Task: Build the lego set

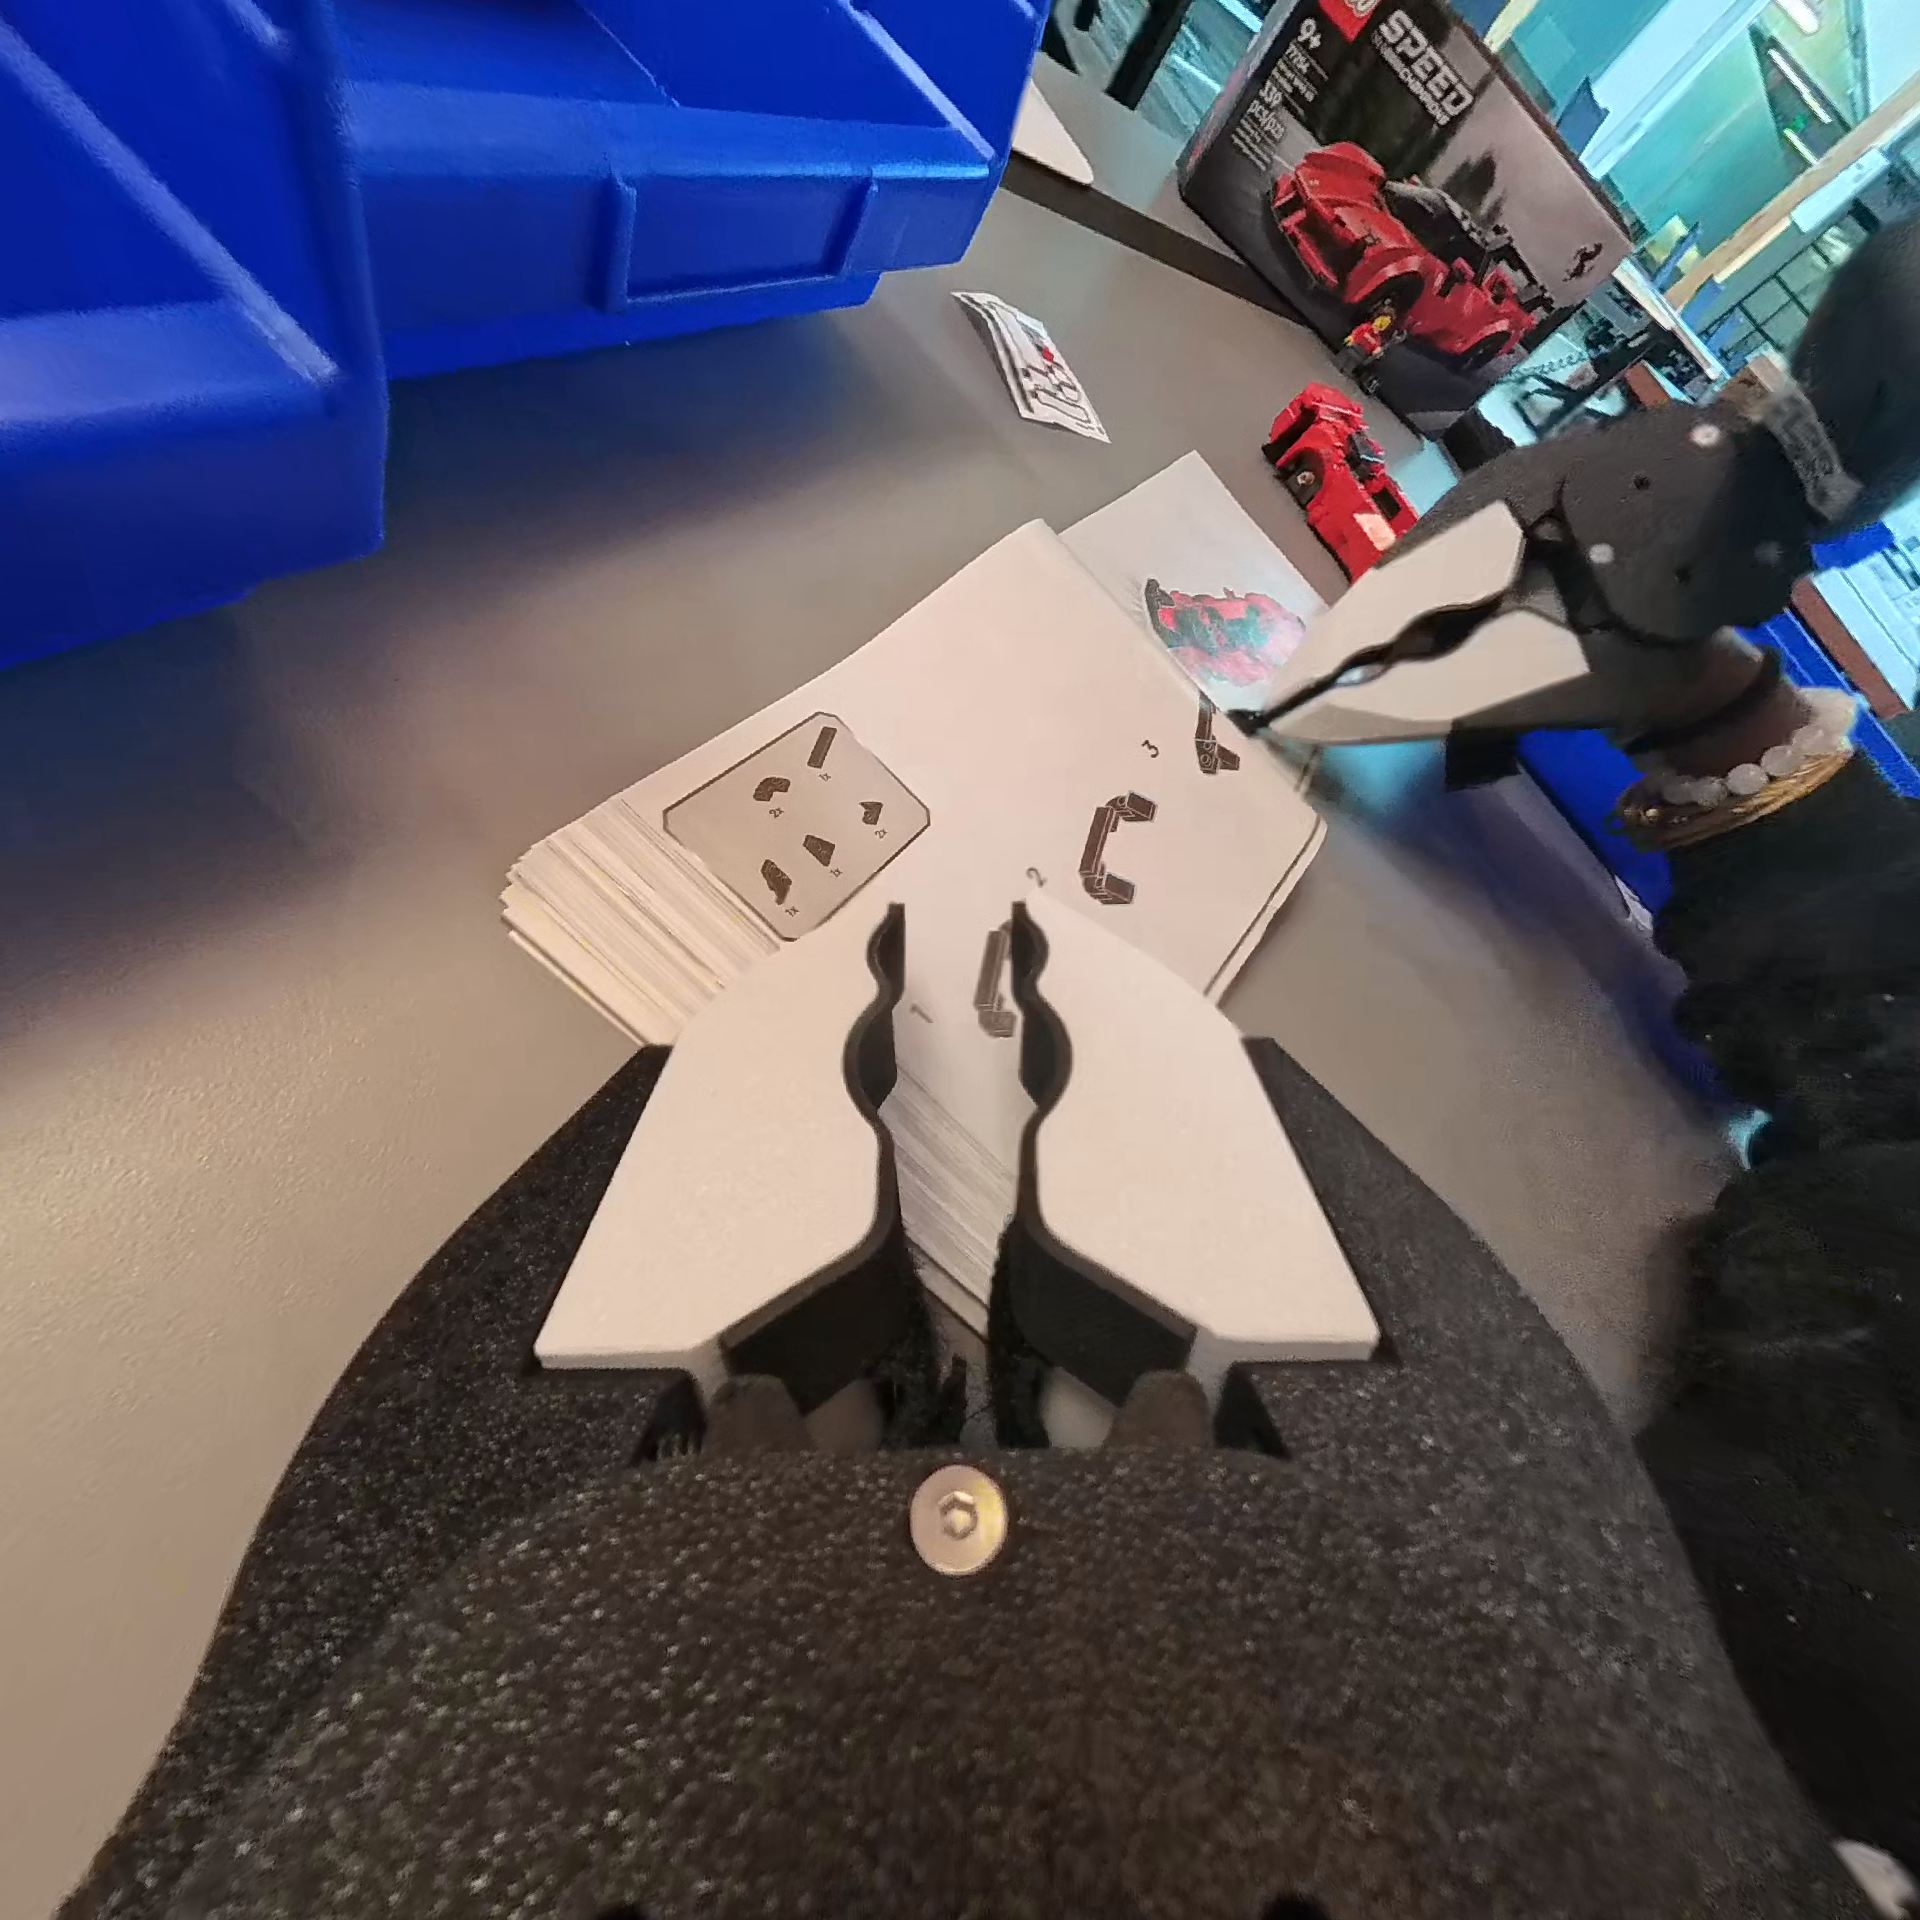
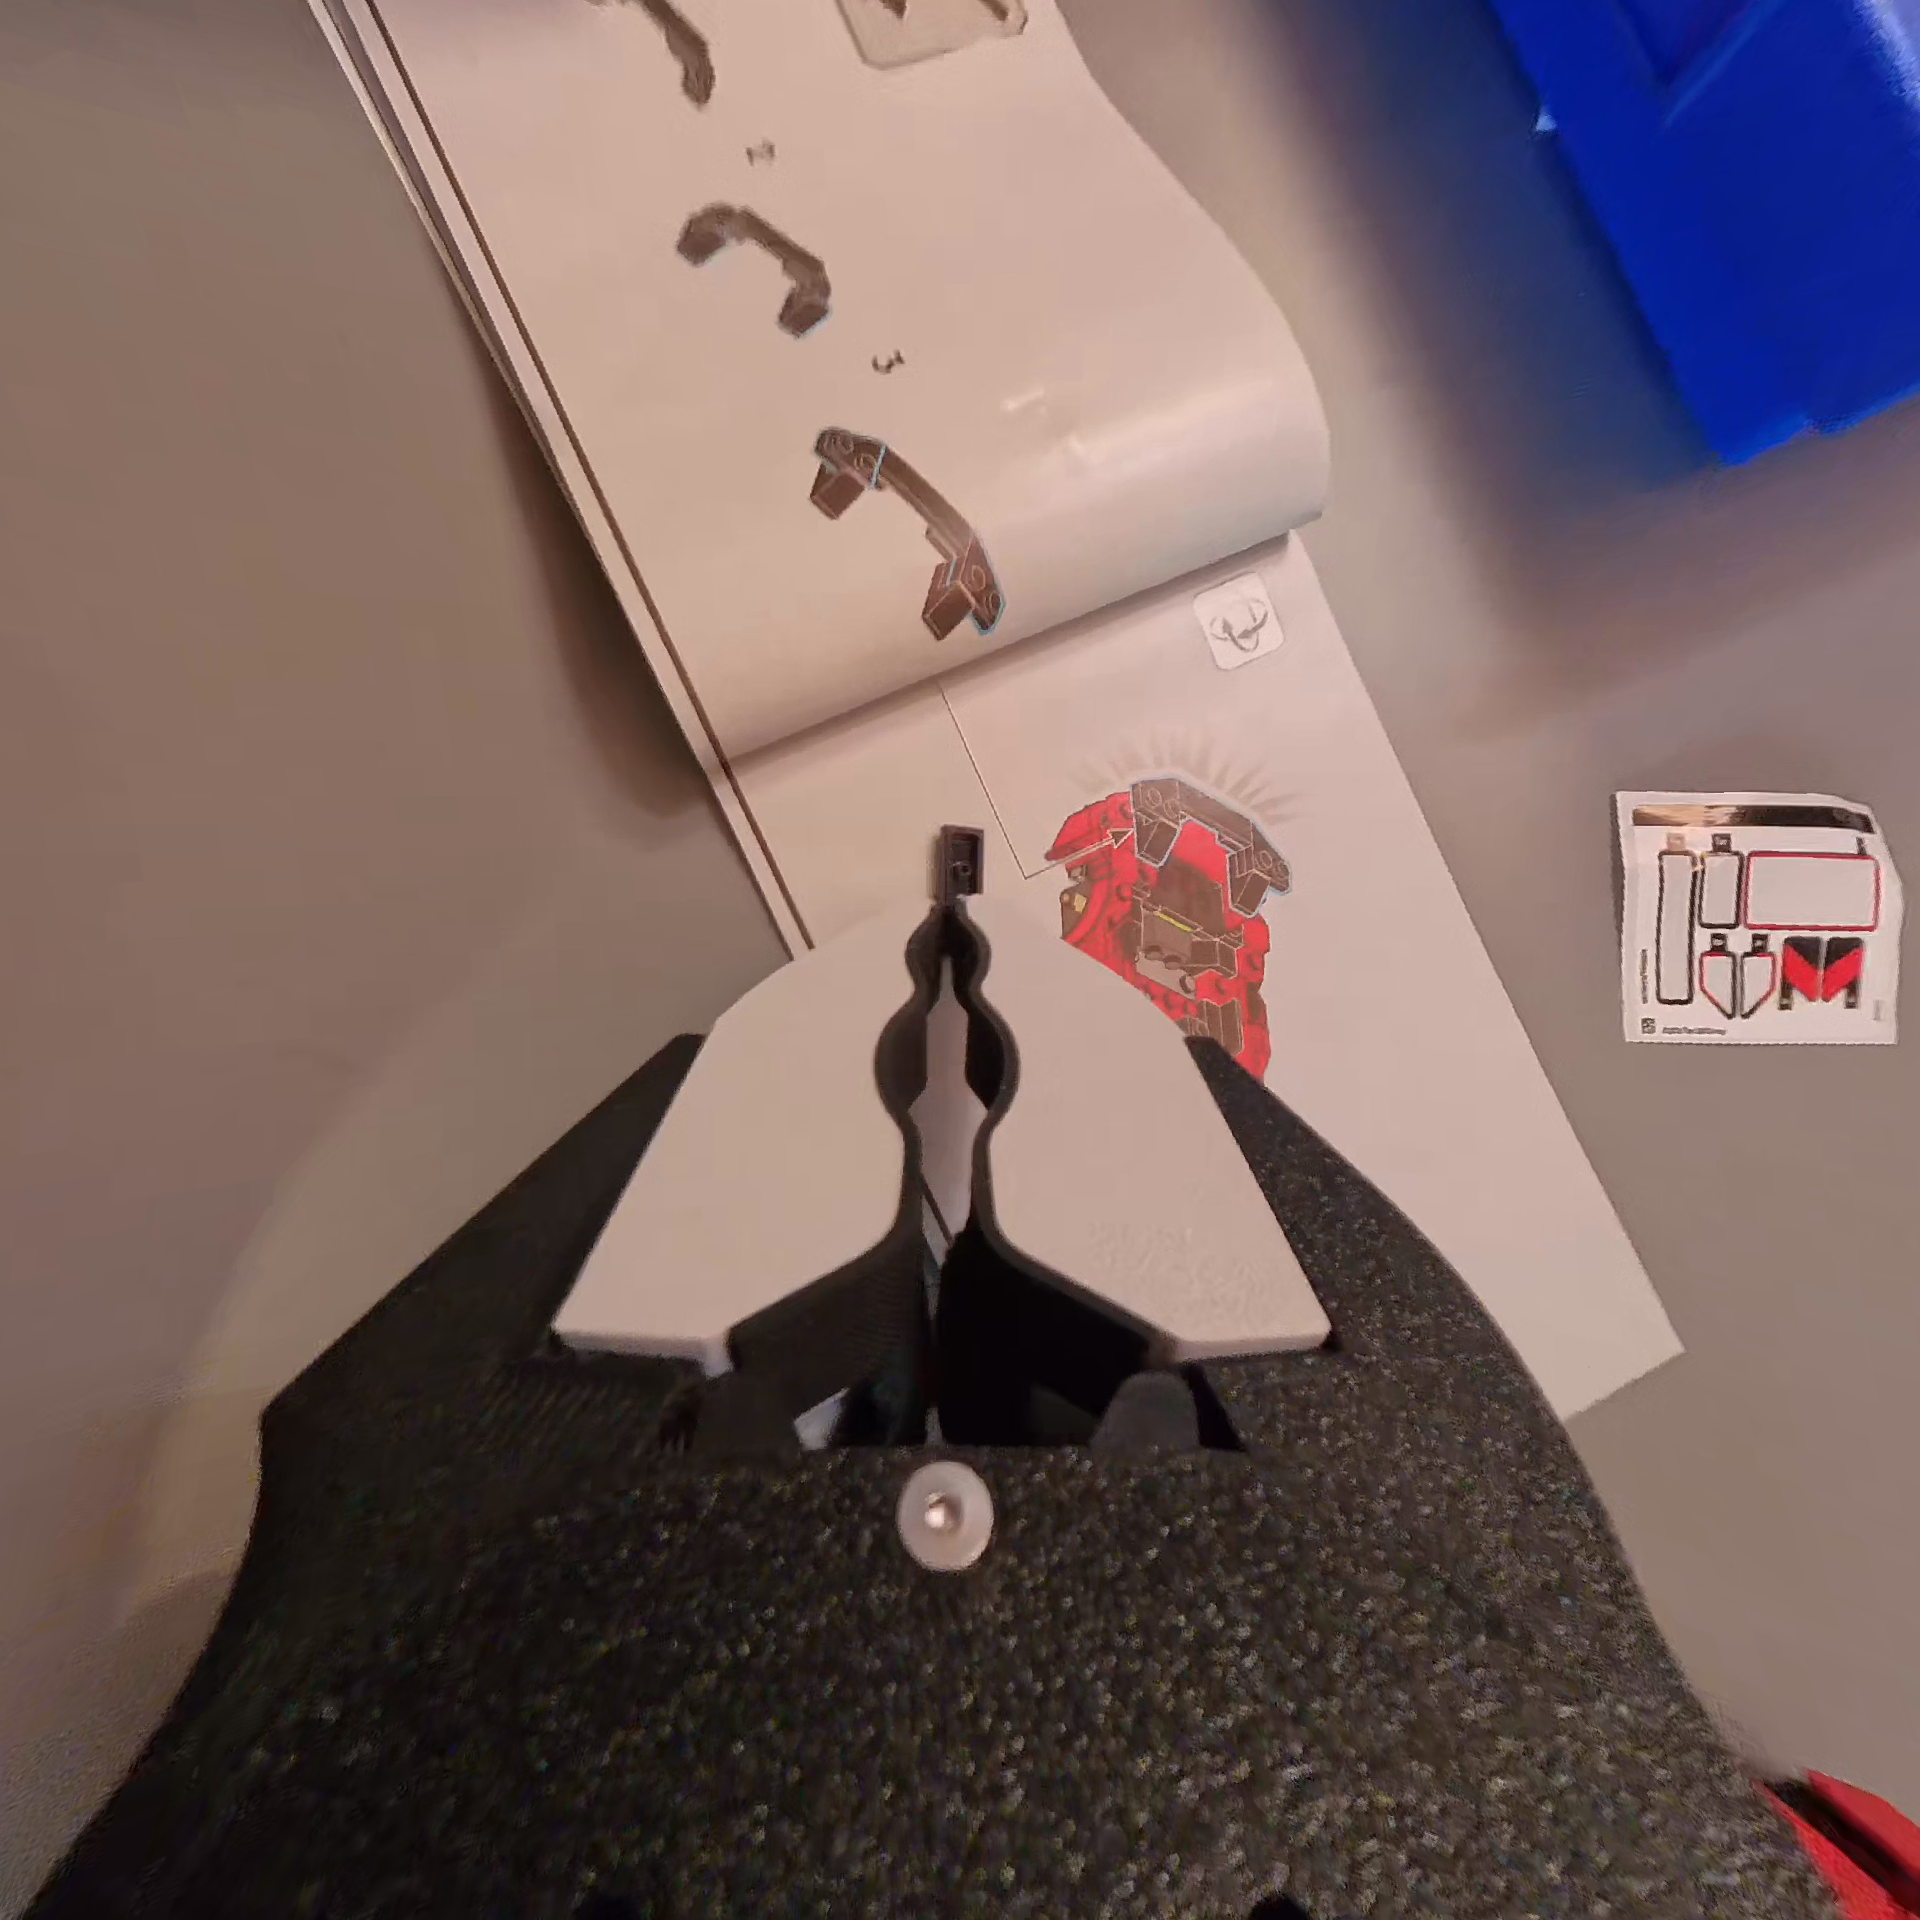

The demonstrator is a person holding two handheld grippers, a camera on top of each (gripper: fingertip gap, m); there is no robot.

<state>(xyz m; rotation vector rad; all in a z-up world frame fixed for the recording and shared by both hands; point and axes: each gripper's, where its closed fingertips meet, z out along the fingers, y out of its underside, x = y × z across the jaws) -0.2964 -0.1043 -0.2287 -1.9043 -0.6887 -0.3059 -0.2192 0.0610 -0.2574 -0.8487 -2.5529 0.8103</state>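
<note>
An open instruction booklet [image 1: 966, 748] lies on the grey table; it also shows in the right wrist view [image 2: 935, 343]. My left gripper [image 1: 956, 920] is open and empty, hovering over the booklet's near edge. My right gripper [image 2: 954, 914] is shut on a small black lego piece [image 2: 959, 862] that sticks out past its tips, just above the booklet's page. The right gripper also shows in the left wrist view [image 1: 1262, 717], at the booklet's right side. A partly built red lego car [image 1: 1330, 478] stands beyond the booklet.
A big blue bin [image 1: 416, 208] stands at the left; it also shows in the right wrist view [image 2: 1745, 208]. A sticker sheet [image 2: 1756, 920] lies right of the booklet. The set's box [image 1: 1403, 187] stands behind the car. A person's wrist with bracelets [image 1: 1745, 779] holds the right gripper. About 20 cm separates my left fingertips from my right.
</note>
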